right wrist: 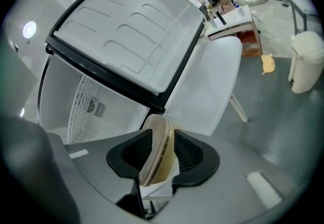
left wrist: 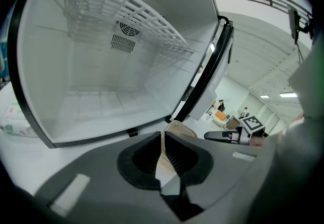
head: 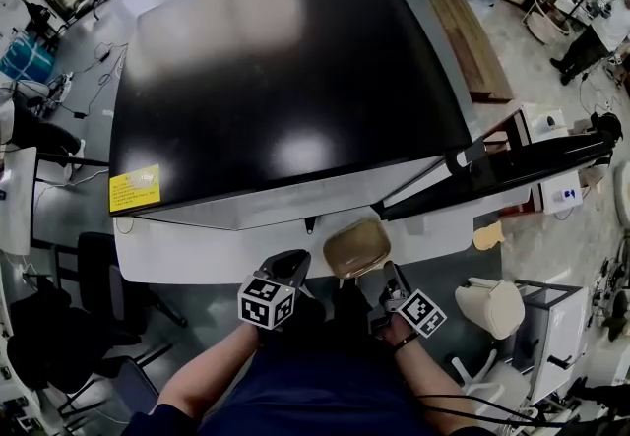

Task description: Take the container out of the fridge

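A tan lidded container (head: 356,247) hangs in front of the fridge's open white compartment (left wrist: 101,66), just outside its front edge. My left gripper (head: 298,265) is shut on the container's thin rim (left wrist: 162,143) from the left. My right gripper (head: 389,279) is on the container's right side. In the right gripper view the container (right wrist: 158,144) stands on edge between the jaws, which are spread wide, and the pads do not press on it. The fridge's black top (head: 285,70) fills the head view, and its door (head: 512,163) is swung open to the right.
A wire shelf (left wrist: 126,10) sits high inside the fridge, which looks bare. A white bin (head: 492,306) stands on the floor at my right, a dark chair (head: 98,277) at my left. A wooden bench (head: 472,40) and boxes lie beyond the fridge.
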`<action>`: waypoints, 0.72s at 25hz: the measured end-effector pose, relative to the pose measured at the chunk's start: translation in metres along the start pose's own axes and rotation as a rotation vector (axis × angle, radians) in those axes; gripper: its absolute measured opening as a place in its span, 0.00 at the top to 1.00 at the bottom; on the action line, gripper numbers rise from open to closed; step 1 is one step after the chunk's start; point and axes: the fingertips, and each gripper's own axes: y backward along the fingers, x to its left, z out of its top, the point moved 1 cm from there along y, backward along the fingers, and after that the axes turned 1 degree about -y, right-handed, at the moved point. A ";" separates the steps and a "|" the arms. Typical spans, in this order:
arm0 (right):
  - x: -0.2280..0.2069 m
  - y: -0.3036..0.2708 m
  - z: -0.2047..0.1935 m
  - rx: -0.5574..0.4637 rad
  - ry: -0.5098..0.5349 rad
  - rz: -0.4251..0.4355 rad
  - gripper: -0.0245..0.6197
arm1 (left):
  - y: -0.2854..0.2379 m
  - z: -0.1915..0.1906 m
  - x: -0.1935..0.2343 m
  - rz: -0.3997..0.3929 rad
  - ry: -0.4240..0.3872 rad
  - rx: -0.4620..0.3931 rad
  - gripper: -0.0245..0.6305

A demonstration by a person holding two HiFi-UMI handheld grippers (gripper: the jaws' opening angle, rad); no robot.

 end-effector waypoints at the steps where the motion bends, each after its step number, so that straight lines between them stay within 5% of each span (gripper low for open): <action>1: 0.003 0.003 0.003 -0.008 0.042 -0.012 0.74 | 0.001 0.003 0.002 0.004 0.001 -0.008 0.93; 7: 0.057 -0.002 0.017 -0.009 0.299 0.054 0.74 | 0.009 0.020 0.009 0.022 0.036 -0.065 0.93; 12: 0.114 -0.013 0.017 0.014 0.391 0.164 0.74 | 0.021 0.047 0.004 0.018 0.072 -0.144 0.93; 18: 0.189 -0.020 0.004 0.066 0.572 0.305 0.74 | 0.044 0.082 -0.005 0.037 0.017 -0.243 0.93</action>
